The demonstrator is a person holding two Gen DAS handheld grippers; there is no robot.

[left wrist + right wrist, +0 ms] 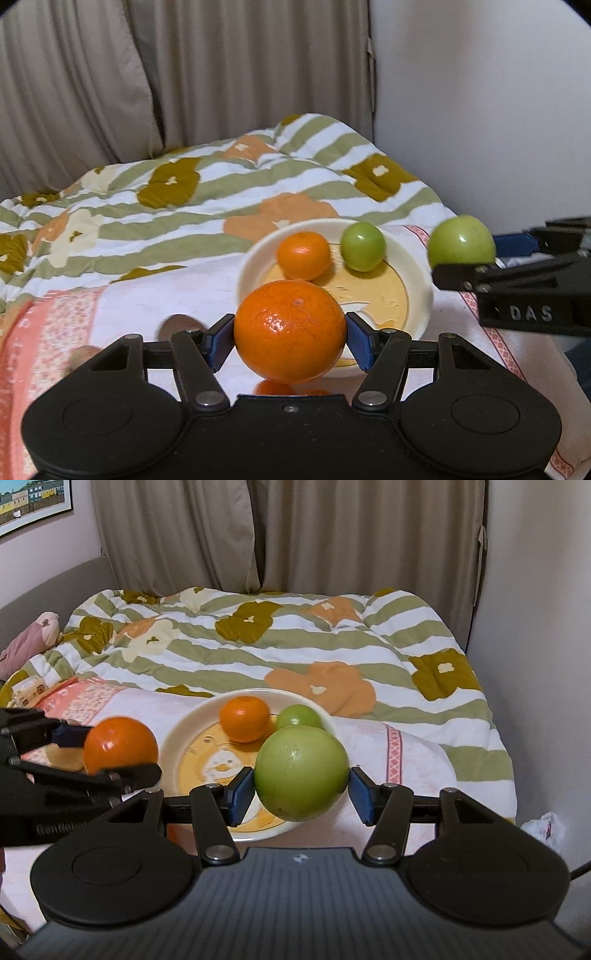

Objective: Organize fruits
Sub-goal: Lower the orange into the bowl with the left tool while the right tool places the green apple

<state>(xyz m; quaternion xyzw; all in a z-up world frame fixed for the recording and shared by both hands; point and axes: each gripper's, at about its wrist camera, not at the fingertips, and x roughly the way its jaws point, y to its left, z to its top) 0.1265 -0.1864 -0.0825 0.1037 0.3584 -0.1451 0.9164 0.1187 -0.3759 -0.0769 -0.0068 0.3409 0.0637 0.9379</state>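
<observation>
The left gripper [290, 338] is clamping a large glossy orange [290, 330] between its blue pads [219, 343], the jaws standing about half apart and pressing on both sides of the fruit. Its peel is looking bright, dimpled and shiny, with a small stem mark on top. Alongside it, the right gripper [301, 792] is pinching a big smooth green fruit [301, 771] the same way, its pads touching left and right; the skin is looking pale green with a soft gloss.

Just ahead of both grippers, a cream plate [173, 738] with a cartoon duck printed in its yellow middle is sitting on a pink-and-white patterned cloth [369, 746]. A smaller orange [244, 719] and a smaller green fruit [299, 716] are resting side by side at the plate's far part, close together. Each held fruit is hanging over the plate's near edge and hiding part of it from its own camera.

To the left gripper's near left, a brownish round object [177, 326] is lying on the cloth, too blurred to name. Beyond the plate, a striped floral quilt [277, 646] is spreading away toward beige curtains [288, 535]. A pink soft toy [31, 638] is lying far left.
</observation>
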